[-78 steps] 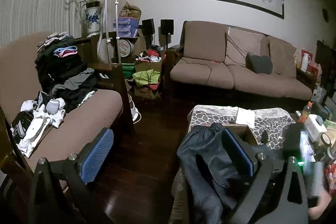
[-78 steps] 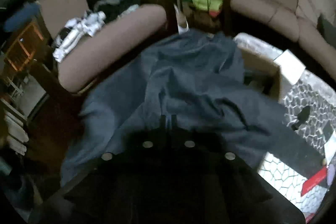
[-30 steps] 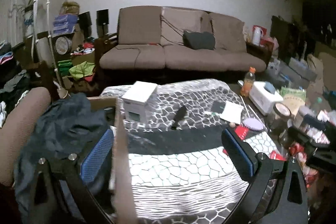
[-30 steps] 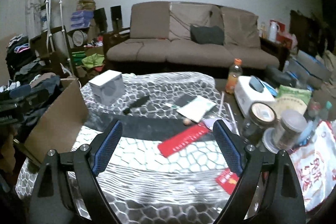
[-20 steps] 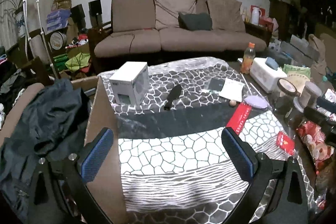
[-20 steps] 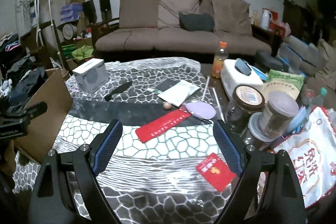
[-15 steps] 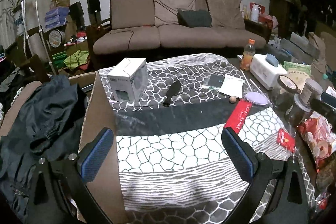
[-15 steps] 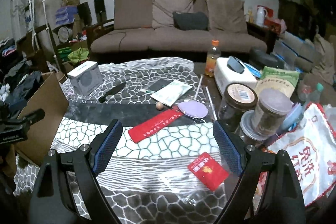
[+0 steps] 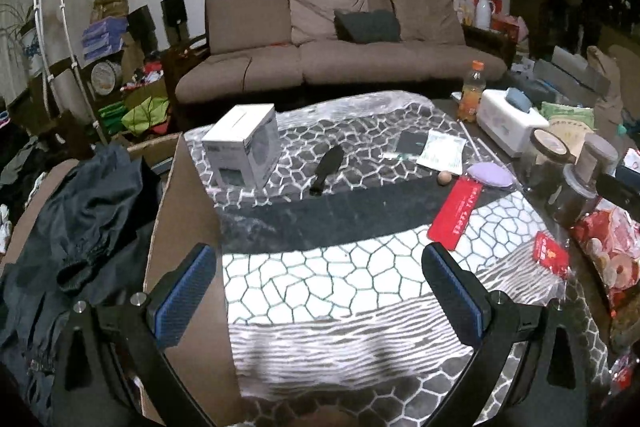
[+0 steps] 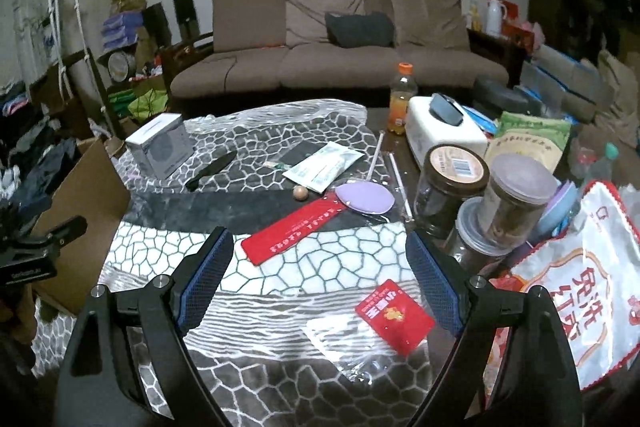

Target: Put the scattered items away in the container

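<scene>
Both tongs hover over the table with jaws wide apart and nothing between them: the left gripper (image 9: 320,291) is near the box flap (image 9: 188,227), the right gripper (image 10: 318,279) is over the middle of the cloth (image 10: 280,367). The container, a cardboard box (image 10: 80,195), stands at the left edge of the table, and a dark jacket (image 9: 80,219) lies in it and hangs over its left side. Nearest to the right gripper is a small red packet (image 10: 394,315), and it lies on a clear plastic film; I think flat things like this are hard to pinch, and the fingers can catch the film or the cloth and drag other items with them. A little farther is the long red envelope (image 10: 296,229), also flat, with a purple disc (image 10: 364,198) touching its far end, so a pull on one can move the other. Just beside them is a small wooden ball (image 10: 300,192), which can roll off the table if it is bumped. At the right stand jars (image 10: 452,183) close together, and a wide sweep can tip them. Farther left are a black knife (image 9: 326,169) and a white carton (image 9: 244,147). The hanging jacket can slide out of the box.
</scene>
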